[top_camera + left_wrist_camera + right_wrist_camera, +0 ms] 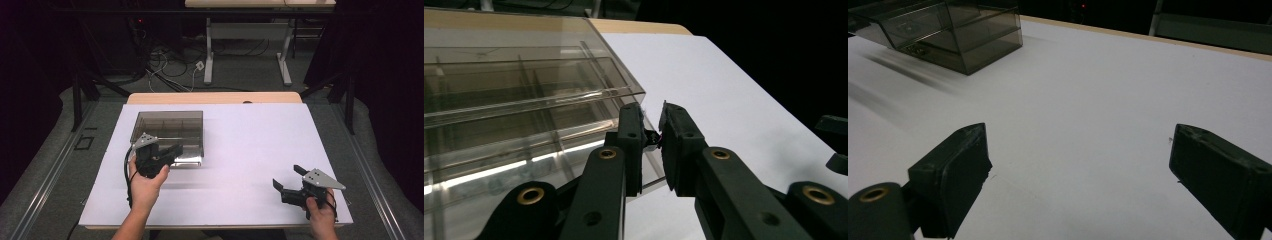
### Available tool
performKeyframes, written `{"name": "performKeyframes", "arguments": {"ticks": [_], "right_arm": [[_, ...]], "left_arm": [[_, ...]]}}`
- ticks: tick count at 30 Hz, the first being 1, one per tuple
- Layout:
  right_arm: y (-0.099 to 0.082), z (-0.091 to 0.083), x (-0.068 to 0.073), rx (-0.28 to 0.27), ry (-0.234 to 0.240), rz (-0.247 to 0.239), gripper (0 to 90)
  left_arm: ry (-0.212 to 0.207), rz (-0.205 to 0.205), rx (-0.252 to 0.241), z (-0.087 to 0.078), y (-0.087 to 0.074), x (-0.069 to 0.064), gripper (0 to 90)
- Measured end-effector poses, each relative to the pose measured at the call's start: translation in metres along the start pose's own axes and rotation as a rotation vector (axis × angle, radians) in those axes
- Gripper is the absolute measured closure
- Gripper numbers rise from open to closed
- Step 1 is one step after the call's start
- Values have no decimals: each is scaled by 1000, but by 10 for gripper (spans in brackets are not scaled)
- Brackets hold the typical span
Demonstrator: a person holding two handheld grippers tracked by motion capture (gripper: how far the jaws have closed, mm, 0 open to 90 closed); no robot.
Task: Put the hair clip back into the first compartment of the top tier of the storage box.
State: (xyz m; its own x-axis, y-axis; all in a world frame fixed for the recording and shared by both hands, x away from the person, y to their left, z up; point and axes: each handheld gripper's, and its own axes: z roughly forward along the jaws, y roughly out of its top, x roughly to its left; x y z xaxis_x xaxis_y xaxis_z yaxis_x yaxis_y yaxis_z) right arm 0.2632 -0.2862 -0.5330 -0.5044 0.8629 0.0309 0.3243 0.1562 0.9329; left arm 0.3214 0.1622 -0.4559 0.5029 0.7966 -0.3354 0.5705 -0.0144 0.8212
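**Left gripper pinching the box's near edge, right idle**

Left gripper [167,152] is clamped on the near right corner of the clear compartment box [167,130]. In the left gripper view the two pads are nearly together with the thin clear front lip of the box [524,100] between them, plus a small dark bit I can't identify right at the pinch. So: grasping the box edge, likely the lid lip or a latch tab.

Right gripper [292,181] sits well apart from the box, low over the white table [250,150], jaws spread wide, nothing between them.

The box lies directly ahead of and left of the left fingers, and far ahead-left of the right fingers [955,165].

My read on doing this step well:
- Grip is shallow and off-centre, at one corner. Move slowly or the box will pivot about the pads.
- Keep the pull in line with the fingers; twisting could slip the thin plastic out.
- If this is a lid lift, bring the right gripper in to brace the far wall so the base stays down.
- Compartments look empty from here, though I can't be sure through the tinted plastic.
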Motion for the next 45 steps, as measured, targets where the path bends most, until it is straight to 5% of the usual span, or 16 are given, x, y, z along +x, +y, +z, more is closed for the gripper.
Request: {"name": "performKeyframes", "arguments": {"ticks": [45], "right_arm": [[1,-1,-1,-11,0,-9,88]], "left_arm": [[134,-91,-89,-40,-5,59,792]]}}
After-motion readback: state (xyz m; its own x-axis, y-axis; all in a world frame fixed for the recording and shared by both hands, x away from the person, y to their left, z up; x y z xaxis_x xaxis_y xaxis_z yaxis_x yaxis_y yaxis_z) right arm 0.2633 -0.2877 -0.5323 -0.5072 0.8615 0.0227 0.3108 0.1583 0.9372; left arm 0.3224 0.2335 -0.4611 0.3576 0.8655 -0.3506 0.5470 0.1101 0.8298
